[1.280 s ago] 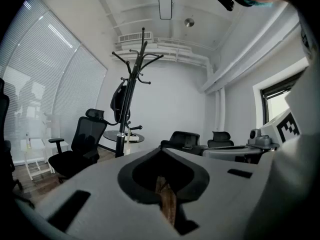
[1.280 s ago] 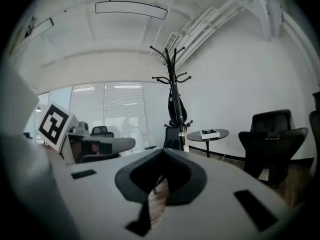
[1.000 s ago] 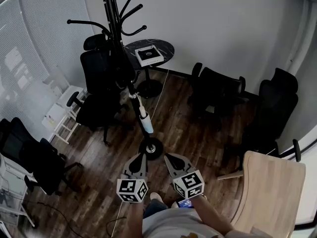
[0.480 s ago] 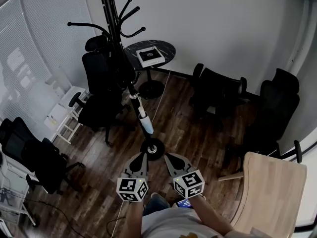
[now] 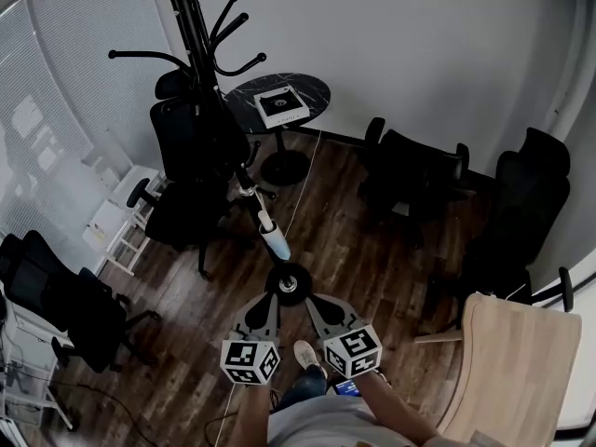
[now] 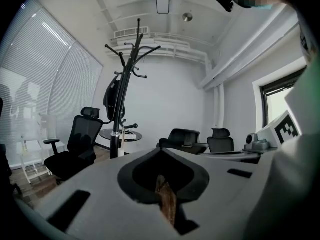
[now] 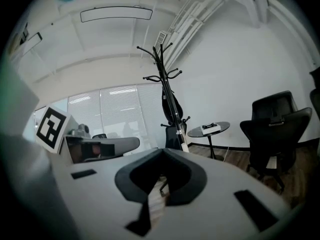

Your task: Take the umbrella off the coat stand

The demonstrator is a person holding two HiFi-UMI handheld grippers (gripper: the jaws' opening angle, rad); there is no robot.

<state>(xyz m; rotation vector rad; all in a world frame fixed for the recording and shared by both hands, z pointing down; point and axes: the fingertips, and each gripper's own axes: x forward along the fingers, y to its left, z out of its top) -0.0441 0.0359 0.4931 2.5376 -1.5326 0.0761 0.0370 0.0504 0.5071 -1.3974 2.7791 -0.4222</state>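
A tall black coat stand rises from a round base on the wood floor just ahead of me. A dark folded umbrella hangs from its upper hooks beside the pole; the right gripper view shows the umbrella too. In the head view it merges with the black chair behind it. A white and pale blue sleeve sits low on the pole. My left gripper and right gripper are side by side just short of the base, both shut and holding nothing, far below the umbrella.
Black office chairs crowd the stand's left, with more chairs at the right. A round dark table carrying a white box stands behind. A pale wooden table is at my right, and a white rack at the left.
The view has shifted a little toward the stand, whose base now lies closer to the gripper tips. A shoe has come into sight between the marker cubes. Both grippers stay shut.
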